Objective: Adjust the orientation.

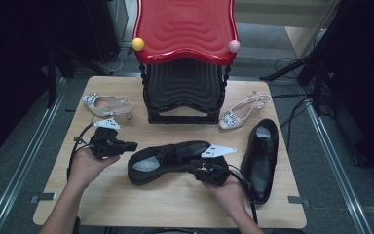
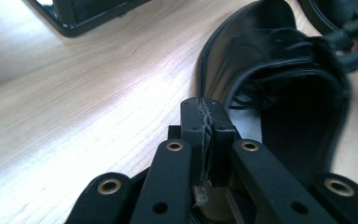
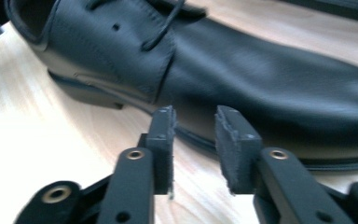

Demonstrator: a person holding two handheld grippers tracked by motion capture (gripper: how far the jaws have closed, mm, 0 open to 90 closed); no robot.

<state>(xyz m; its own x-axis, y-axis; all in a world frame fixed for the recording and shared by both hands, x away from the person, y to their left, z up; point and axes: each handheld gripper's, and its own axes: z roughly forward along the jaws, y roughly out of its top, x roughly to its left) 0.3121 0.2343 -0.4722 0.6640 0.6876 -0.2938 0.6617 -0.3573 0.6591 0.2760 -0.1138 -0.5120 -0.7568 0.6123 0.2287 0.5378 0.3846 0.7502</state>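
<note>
A black lace-up shoe lies on its side in the middle of the wooden table, heel opening to the left. My left gripper is shut with nothing in it, its pads pressed together just short of the shoe's heel opening. My right gripper stands open at the shoe's near side. In the right gripper view its fingertips sit a little apart, close to the sole edge of the shoe, holding nothing. A second black shoe stands upright at the right.
A red stool is stacked on a black one at the table's back, with a yellow ball and a pink ball on its corners. Silver heeled sandals lie at back left and back right.
</note>
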